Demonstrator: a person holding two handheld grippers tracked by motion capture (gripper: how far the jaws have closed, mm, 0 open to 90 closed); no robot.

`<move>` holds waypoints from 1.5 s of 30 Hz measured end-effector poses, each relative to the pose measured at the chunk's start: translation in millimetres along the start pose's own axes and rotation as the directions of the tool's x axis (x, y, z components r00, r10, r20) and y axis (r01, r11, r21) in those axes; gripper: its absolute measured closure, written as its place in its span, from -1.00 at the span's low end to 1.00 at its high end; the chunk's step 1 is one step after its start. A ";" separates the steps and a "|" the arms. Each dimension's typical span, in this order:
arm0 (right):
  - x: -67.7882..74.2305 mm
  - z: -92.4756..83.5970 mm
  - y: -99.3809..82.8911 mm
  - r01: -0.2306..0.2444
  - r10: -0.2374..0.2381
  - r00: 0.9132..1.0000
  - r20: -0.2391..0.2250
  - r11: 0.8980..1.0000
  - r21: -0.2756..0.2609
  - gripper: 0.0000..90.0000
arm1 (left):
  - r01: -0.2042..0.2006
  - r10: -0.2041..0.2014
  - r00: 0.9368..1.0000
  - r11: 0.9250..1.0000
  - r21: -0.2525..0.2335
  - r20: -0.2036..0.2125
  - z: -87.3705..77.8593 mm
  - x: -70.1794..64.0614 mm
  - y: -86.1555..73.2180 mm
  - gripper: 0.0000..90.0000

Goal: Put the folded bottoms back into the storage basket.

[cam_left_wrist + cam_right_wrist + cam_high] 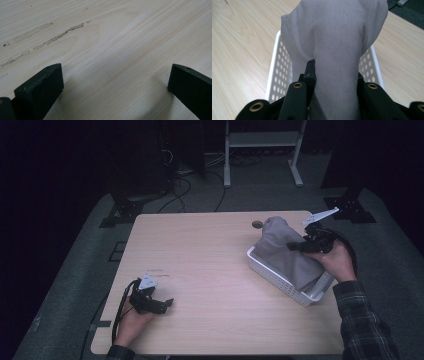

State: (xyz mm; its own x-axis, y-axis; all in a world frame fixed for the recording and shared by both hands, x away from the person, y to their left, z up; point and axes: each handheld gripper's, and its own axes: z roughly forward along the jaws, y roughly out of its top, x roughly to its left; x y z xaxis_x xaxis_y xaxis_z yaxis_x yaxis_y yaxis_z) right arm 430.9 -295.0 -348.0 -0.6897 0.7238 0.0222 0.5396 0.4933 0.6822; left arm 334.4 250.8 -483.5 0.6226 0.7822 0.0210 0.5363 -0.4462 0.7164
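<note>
A grey cloth (286, 254) lies bunched in and over a white perforated basket (272, 276) at the right side of the table. My right gripper (294, 246) is shut on a fold of that cloth just above the basket. In the right gripper view the cloth (337, 30) runs up between the jaws of the right gripper (335, 71) and hides the right fingertip, with the basket (278, 65) below it. My left gripper (169, 303) rests near the front left of the table. Its jaws stand wide apart in the left gripper view (116, 68), with bare wood between them.
The wooden table (200, 250) has a small dark round spot (257, 224) near its far edge, beside the cloth. A pale scuff (60, 35) marks the wood ahead of the left gripper. A metal stand (262, 150) and cables lie on the floor beyond.
</note>
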 end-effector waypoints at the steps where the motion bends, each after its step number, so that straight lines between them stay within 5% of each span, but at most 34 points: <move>1: -1.4 1.9 -1.6 -0.003 0.003 1.000 -0.003 1.000 0.005 0.52 | 0.000 0.000 1.000 1.000 0.000 0.000 0.0 0.0 0.0 -1.00; 8: -8.9 17.0 -11.8 -0.013 0.013 1.000 0.002 0.999 0.053 0.52 | 0.001 -0.001 1.000 1.000 0.000 0.001 0.0 -0.1 0.0 -1.00; 27: -14.6 47.8 -30.0 -0.049 0.059 0.995 -0.078 0.991 0.126 0.49 | 0.003 -0.003 1.000 1.000 0.000 0.001 0.0 -0.2 0.0 -1.00; 34: -13.5 61.8 -35.1 -0.022 0.026 1.000 -0.018 0.982 0.189 0.43 | 0.003 -0.003 1.000 1.000 0.000 0.001 0.0 -0.2 0.0 -1.00; 45: -13.8 67.7 -39.2 0.003 -0.009 1.000 0.030 0.978 0.210 0.07 | 0.003 -0.003 1.000 1.000 0.000 0.001 0.0 -0.2 0.0 -1.00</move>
State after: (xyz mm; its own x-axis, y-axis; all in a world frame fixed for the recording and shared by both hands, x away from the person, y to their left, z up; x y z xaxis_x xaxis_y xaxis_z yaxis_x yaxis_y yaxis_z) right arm 452.0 -291.6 -424.5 -0.6799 0.7332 -0.0060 0.6271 0.5856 0.5136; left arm 334.2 250.6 -483.5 0.6217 0.7830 0.0184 0.5380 -0.4440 0.7165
